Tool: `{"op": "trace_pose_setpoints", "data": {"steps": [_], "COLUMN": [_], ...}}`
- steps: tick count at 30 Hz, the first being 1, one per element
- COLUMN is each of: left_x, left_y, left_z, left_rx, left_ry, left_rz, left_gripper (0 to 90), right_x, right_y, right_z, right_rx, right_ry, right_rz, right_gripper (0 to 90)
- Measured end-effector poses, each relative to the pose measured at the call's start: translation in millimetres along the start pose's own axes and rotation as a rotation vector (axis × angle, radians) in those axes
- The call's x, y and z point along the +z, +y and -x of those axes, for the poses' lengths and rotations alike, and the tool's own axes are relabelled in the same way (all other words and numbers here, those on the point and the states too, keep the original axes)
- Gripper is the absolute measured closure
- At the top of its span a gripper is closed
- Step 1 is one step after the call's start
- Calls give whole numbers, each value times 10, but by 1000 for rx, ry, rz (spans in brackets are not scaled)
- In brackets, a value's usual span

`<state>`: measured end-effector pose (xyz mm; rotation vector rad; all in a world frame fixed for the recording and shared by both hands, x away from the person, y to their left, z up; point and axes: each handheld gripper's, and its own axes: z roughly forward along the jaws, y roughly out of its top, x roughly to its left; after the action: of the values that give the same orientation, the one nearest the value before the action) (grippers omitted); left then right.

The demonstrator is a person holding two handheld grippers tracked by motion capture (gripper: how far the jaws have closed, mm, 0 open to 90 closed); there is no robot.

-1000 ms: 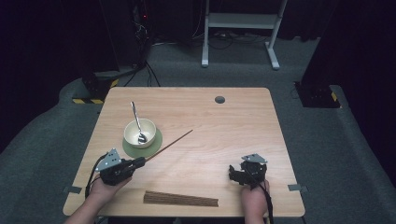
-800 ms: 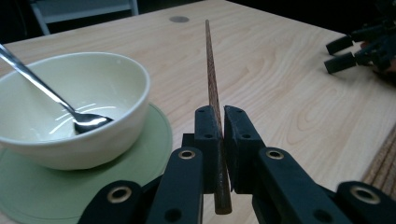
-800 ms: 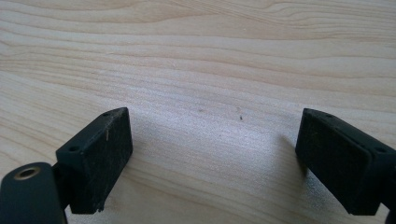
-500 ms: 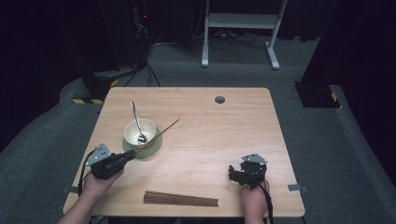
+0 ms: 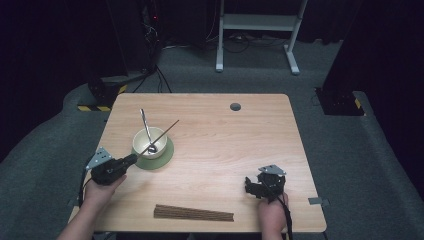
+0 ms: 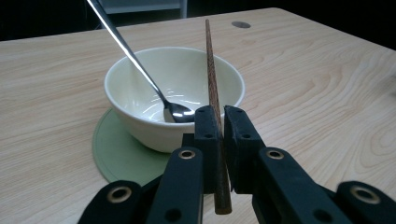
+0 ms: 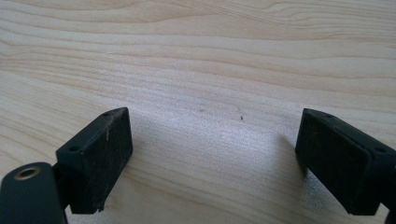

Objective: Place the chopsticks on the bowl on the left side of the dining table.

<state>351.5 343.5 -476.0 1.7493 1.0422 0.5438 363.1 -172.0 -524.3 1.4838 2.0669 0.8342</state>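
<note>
left claw (image 6: 217,122), at the near left of the wooden worktop (image 5: 240,135): jaws closed tight on a dark wooden chopstick (image 6: 212,88), whose far end slants up over the cream bowl (image 5: 149,142). bowl: stands on a green round mat (image 5: 167,154) and holds a metal spoon (image 5: 147,131), handle leaning on the far rim. bundle of chopsticks (image 5: 194,213): lies flat along the near edge, between the two hands. right claw (image 7: 210,163), at the near right: jaws spread wide, gripping nothing, low over bare wood.
</note>
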Motion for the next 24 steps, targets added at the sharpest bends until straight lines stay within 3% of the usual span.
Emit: {"op": "trace_pose_setpoints", "data": {"steps": [11,24], "left_x": [95,109], "left_y": [9,8], "left_z": [-120,-96], "left_rx": [-21,-12], "left_ry": [23,34], "left_rz": [-11,-20], "left_gripper": [842,839], "right_x": [-1,-1], "right_y": [-1,-1], "right_z": [-1,-1], "right_rx": [-1,-1], "right_ry": [-1,0], "right_rz": [1,1], "right_gripper": [109,110]}}
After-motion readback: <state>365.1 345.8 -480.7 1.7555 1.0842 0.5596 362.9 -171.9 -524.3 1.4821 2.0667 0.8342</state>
